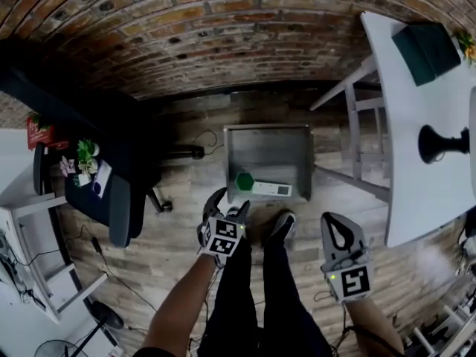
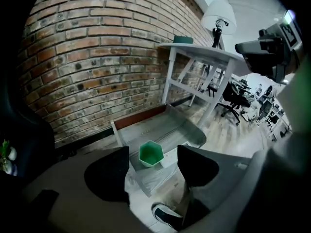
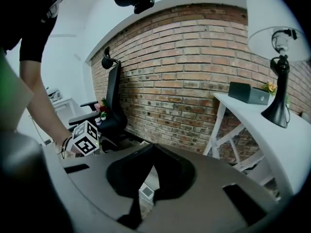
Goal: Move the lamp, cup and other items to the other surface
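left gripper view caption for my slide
Open left hand-held gripper facing a green cup on a low grey table

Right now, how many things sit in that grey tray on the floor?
2: a green cup near the tray's front left, and a flat white box just right of it. None seem hidden.

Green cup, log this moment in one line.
left gripper: jaws open, aimed at green cup | right gripper: jaws shut, empty | lamp: on table

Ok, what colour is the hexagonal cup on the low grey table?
The cup is green, clearest in the left gripper view.
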Motion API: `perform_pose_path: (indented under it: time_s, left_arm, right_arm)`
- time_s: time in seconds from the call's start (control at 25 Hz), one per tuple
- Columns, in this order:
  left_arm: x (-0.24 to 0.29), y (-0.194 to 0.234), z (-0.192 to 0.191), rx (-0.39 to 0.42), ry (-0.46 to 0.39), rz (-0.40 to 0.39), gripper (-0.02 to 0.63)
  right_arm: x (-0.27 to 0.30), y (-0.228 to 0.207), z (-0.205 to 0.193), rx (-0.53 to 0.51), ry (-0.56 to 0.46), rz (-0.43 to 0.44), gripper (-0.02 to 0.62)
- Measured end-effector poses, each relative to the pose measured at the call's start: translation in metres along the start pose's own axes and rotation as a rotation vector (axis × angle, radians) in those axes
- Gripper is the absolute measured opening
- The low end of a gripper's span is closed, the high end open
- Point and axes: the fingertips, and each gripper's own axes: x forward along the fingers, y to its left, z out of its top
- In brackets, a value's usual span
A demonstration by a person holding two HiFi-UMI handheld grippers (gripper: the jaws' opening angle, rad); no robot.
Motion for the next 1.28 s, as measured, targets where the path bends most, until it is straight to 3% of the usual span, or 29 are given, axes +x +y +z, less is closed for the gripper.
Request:
perform_pose_path:
  time_s: [0.12,0.4,0.56,0.68,0.72,0.96,1.28]
  left_arm:
    - [0.031,0.0,-0.022,0.028,0.039,-0.013,0.307]
    - [0.087,0.002,-0.043,-0.028,0.044,0.009,0.369]
    - [0.112,0.004,-0.048,-0.041,0.077,0.024,0.371]
    - [0.121,0.005,-0.049,-0.006,0.11,0.021,0.345]
    - [0.12,0.004,-0.048,0.007,0.119,0.015,0.314]
    - [0.086,-0.005,-0.026,0.082,0.131,-0.025,0.313]
    - [0.006,-0.011,0.054,0.107,0.04,-0.091,0.313]
  right_arm:
    - [0.008,0.001,-0.018,-0.004,0.034,0.004,0.005]
    - [0.021,0.002,-0.056,-0.01,0.079,0.025,0.005]
    - [0.027,0.005,-0.073,0.003,0.096,0.029,0.005]
    - [0.03,0.009,-0.078,0.012,0.098,0.03,0.005]
    - [0.029,0.009,-0.077,0.019,0.101,0.028,0.005]
    - [0.014,0.002,-0.052,0.06,0.074,0.013,0.005]
    - [-0.02,-0.012,0.014,0.084,0.007,-0.059,0.005]
